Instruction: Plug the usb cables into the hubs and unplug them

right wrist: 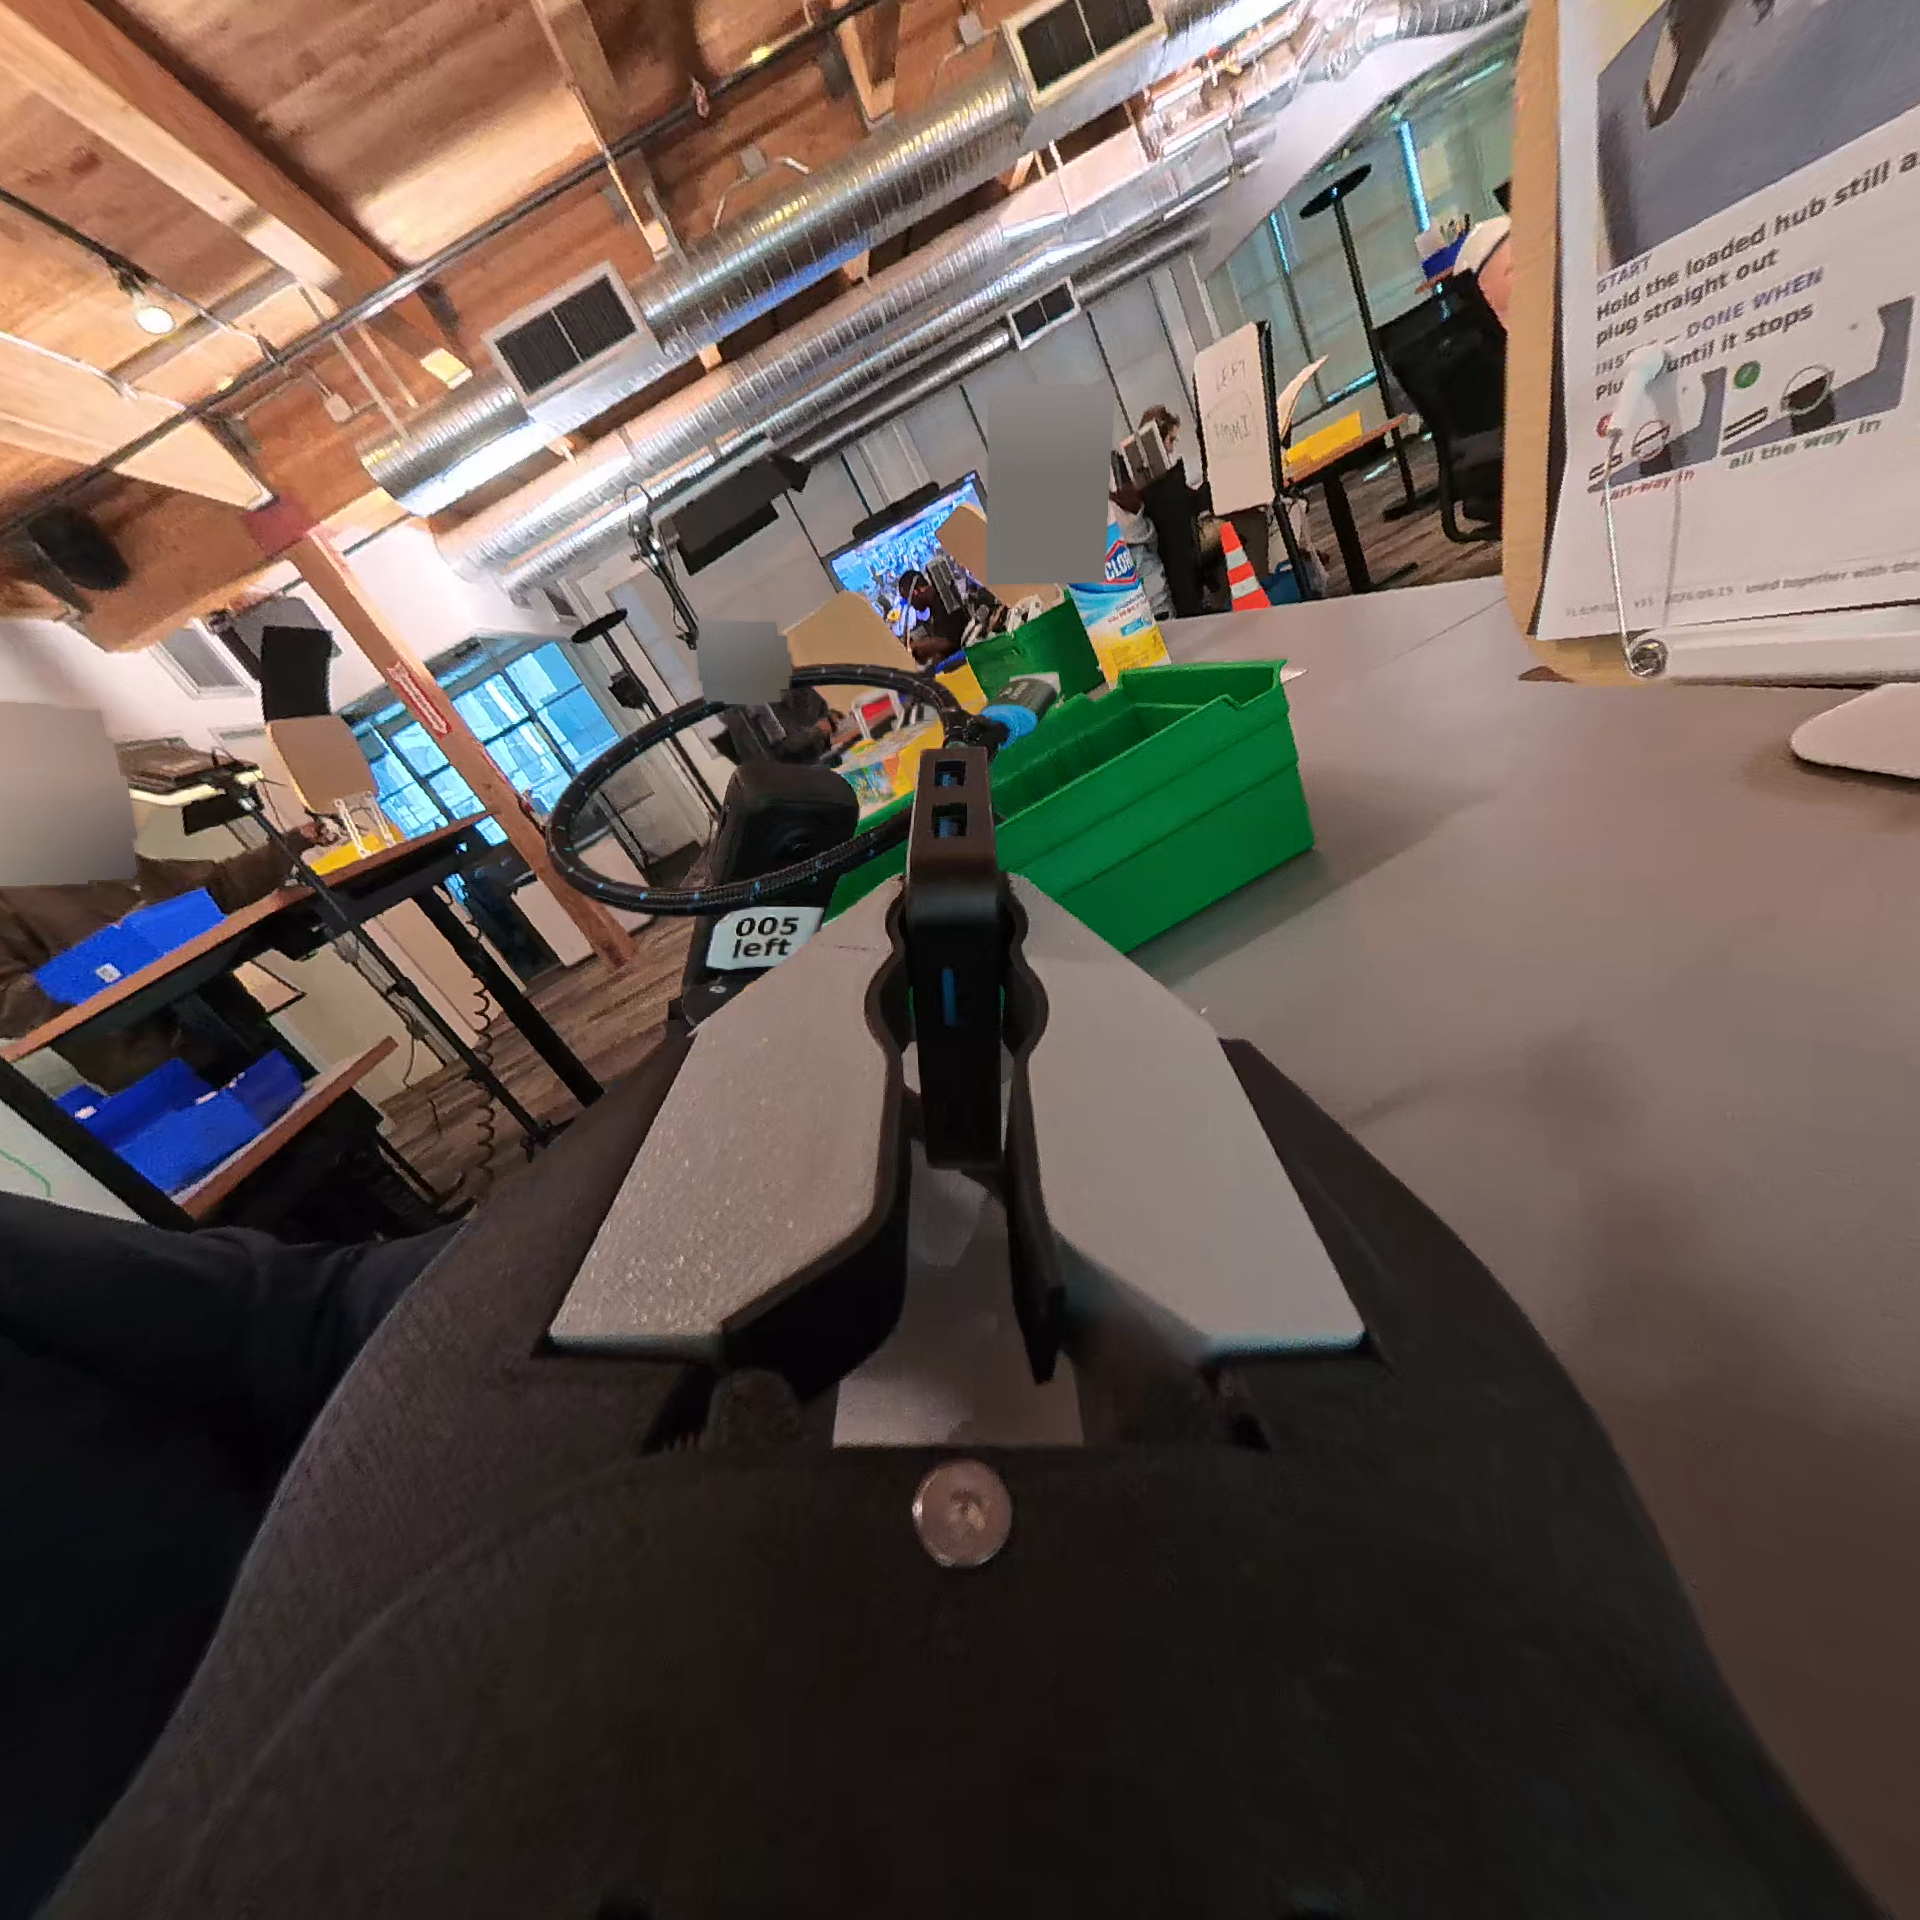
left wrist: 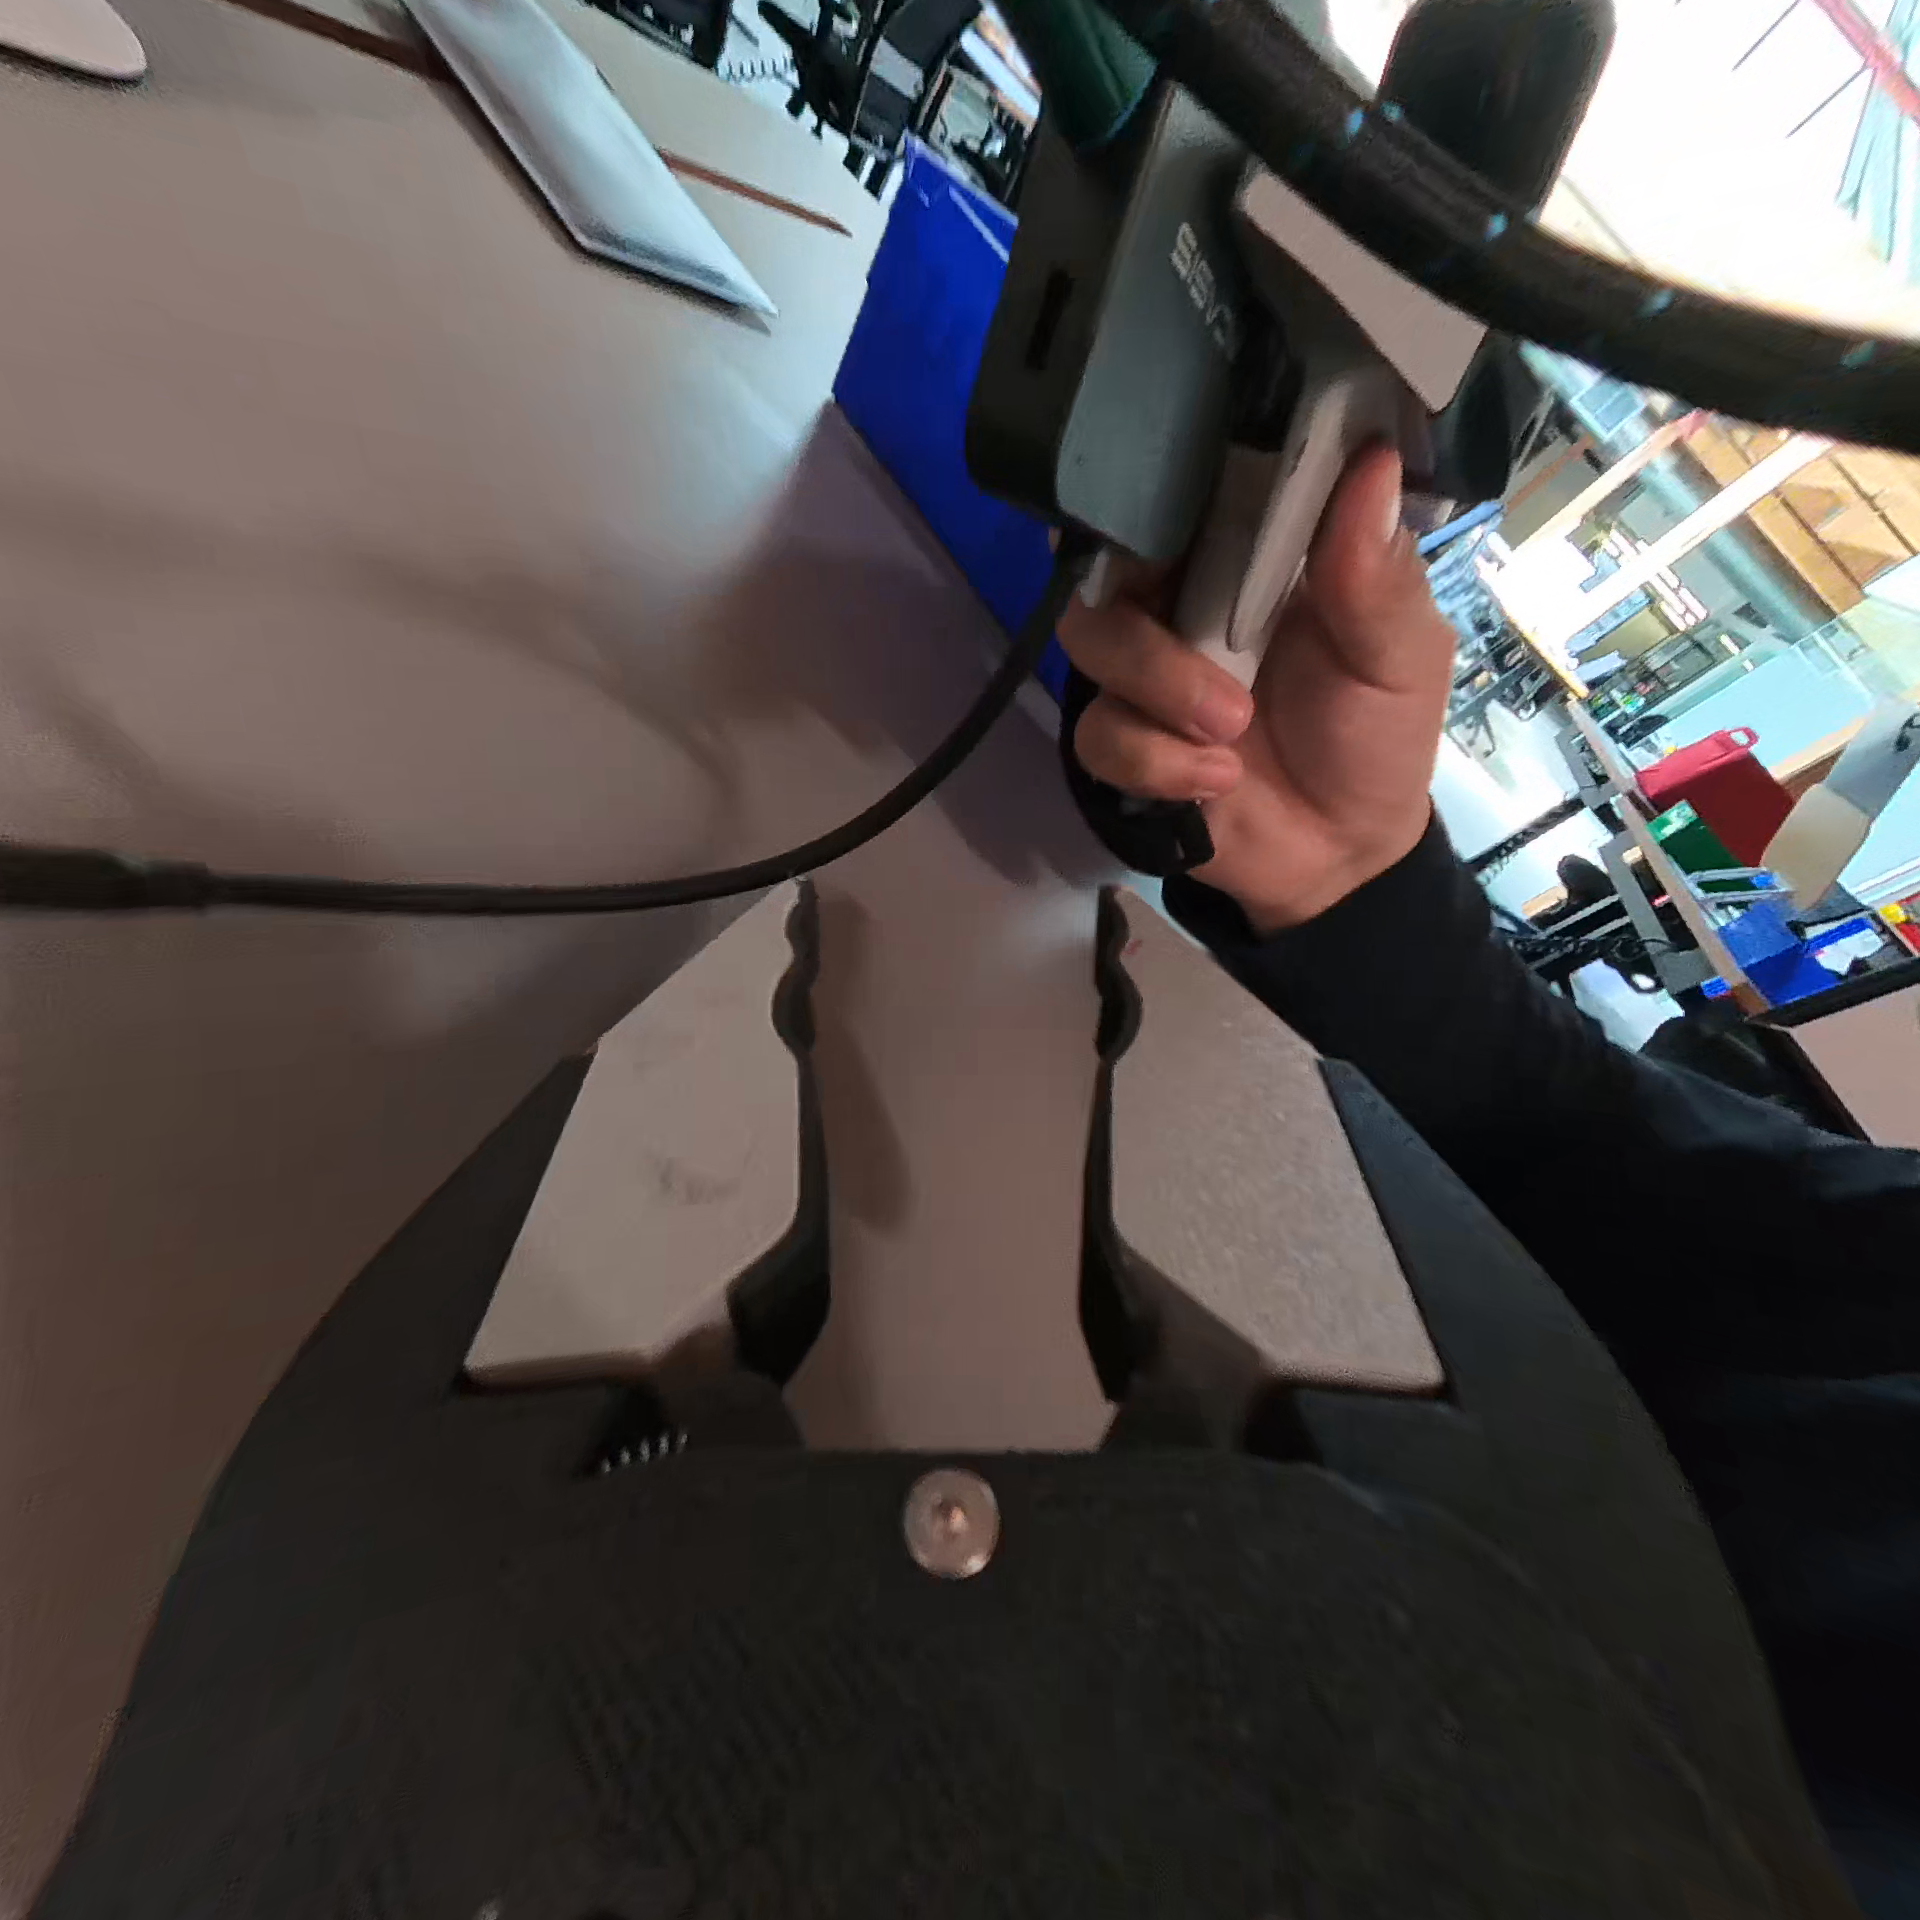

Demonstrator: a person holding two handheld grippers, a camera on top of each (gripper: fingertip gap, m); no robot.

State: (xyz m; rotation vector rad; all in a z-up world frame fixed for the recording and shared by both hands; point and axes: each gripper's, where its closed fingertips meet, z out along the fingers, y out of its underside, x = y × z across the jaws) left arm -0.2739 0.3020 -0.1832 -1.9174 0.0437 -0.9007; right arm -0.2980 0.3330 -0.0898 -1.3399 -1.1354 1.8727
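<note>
Our right claw is clamped on a flat dark hub, which stands on edge between the grey fingers with its narrow side, lined with blue ports, facing the camera. The hub reaches out past the fingertips, above the grey table. Beyond the hub on that table sit stacked green bins, and to the right of the hub, at the table's far side, a printed sheet hangs clipped to a board.

Our left claw is spread fairly wide with nothing between its fingers, hovering over the bare table. In the left wrist view the hub appears above and beyond this claw, gripped by the other tool, whose handle a hand in a dark sleeve holds. A thin black cable leaves the hub's lower end and sweeps left across the table, passing just ahead of the left fingertips. A blue bin stands behind the hub at the table's edge, and a closed silver laptop lies farther left of it.
</note>
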